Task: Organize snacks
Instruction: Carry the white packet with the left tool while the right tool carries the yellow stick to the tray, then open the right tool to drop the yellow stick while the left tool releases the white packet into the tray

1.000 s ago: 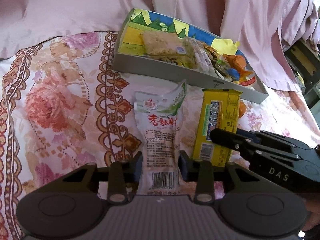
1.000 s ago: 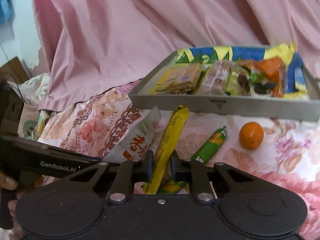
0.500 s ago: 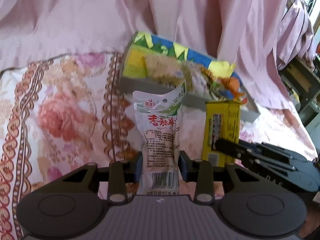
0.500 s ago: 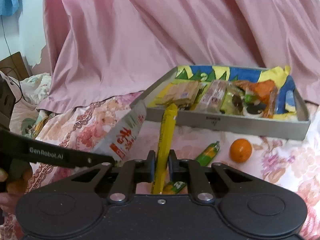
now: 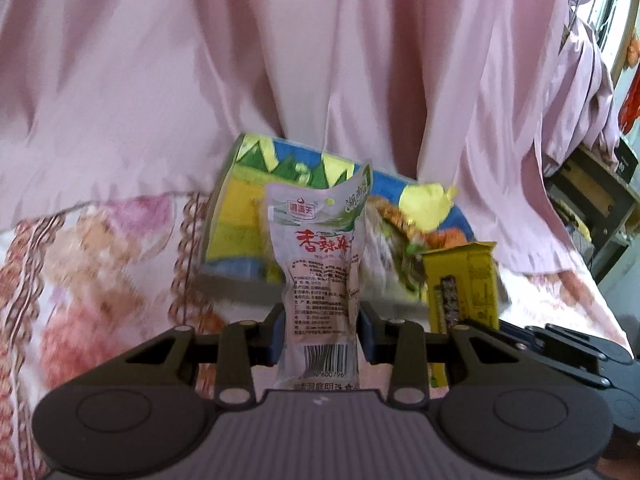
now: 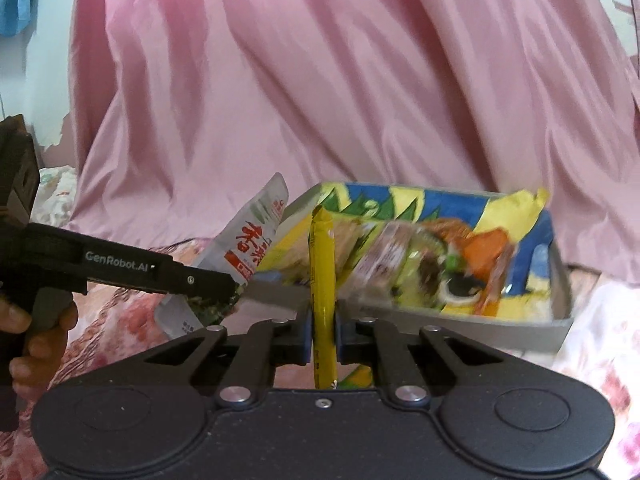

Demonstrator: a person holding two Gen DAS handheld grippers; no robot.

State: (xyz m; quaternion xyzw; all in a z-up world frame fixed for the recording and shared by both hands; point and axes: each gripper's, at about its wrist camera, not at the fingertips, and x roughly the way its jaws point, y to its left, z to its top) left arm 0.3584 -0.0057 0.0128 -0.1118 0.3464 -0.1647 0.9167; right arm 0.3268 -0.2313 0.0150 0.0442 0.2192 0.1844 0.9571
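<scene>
My left gripper is shut on a white snack pouch with red Chinese lettering and holds it upright in the air, in front of the grey tray. My right gripper is shut on a long yellow snack packet, held edge-on above the tray's near wall. The tray has a bright yellow, blue and green lining and holds several wrapped snacks. The yellow packet and the right gripper also show at the right of the left wrist view. The pouch shows at the left of the right wrist view.
The tray rests on a floral bedspread. A pink curtain hangs behind it. Dark furniture stands at the far right. The hand on the left gripper shows at the left edge of the right wrist view.
Both grippers have lifted their snacks off the bedspread and moved closer to the tray. The orange and the green packet have dropped out of the right wrist view.
</scene>
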